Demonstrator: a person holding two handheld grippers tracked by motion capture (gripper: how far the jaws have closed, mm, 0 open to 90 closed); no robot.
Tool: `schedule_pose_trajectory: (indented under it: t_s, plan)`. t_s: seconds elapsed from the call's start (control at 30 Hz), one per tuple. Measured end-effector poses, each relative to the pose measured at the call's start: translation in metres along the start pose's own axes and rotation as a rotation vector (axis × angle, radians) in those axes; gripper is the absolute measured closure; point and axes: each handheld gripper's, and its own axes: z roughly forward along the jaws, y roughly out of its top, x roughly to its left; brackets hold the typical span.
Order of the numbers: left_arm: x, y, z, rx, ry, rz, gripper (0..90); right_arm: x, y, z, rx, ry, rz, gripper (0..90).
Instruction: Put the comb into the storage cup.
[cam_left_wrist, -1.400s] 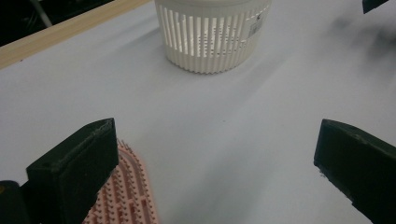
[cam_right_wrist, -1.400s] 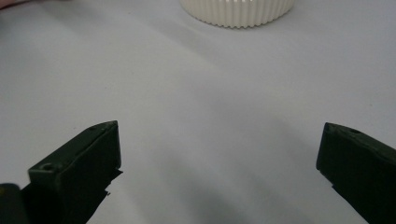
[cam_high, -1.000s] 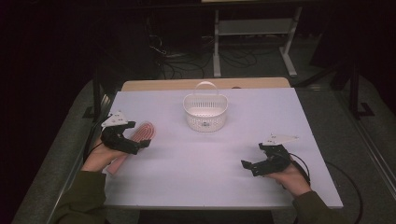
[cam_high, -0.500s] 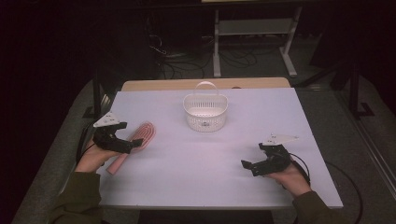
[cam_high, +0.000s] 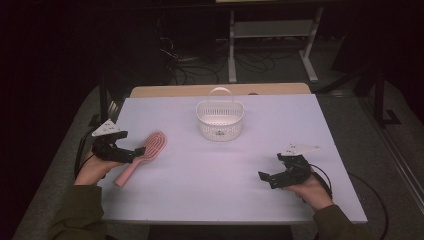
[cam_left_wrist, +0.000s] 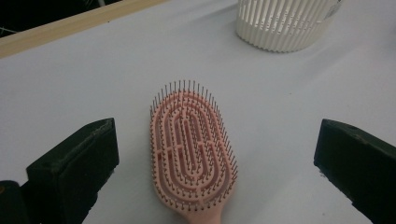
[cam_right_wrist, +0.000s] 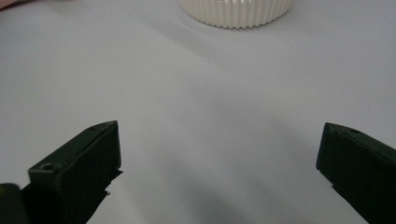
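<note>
Table (cam_high: 220, 190) spreads pale under everything, with the white basket (cam_high: 220, 120) standing well ahead of both tongs. Pink hairbrush (cam_left_wrist: 191, 154) lies bristles up between the left gripper's (cam_high: 131, 152) wide-spread jaws, untouched as far as I can see. Right gripper (cam_high: 267, 177) rests apart, also spread, holding nothing. Judging by this, gripping, lifting and probably basketing the brush all remain.

A white worktop (cam_high: 225, 170) with a bare wooden strip along its far edge carries two things. A pink hairbrush (cam_high: 142, 155) lies bristles up near the left edge. A white slatted basket (cam_high: 220, 120) stands upright toward the far middle, well apart.
</note>
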Motion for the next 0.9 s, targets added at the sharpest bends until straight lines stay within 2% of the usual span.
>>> schedule_pose_trajectory:
  t_s: [0.33,0.9]
  plan:
    - [0.0002,-0.0018,0.0026,0.021,0.006,-0.008,0.0,0.0001,0.0001,0.0002,0.0,0.0,0.002,0.0]
    - [0.001,-0.0068,0.0088,0.083,0.041,-0.032,0.0,0.0,0.0001,0.0001,-0.001,-0.001,0.003,0.0]
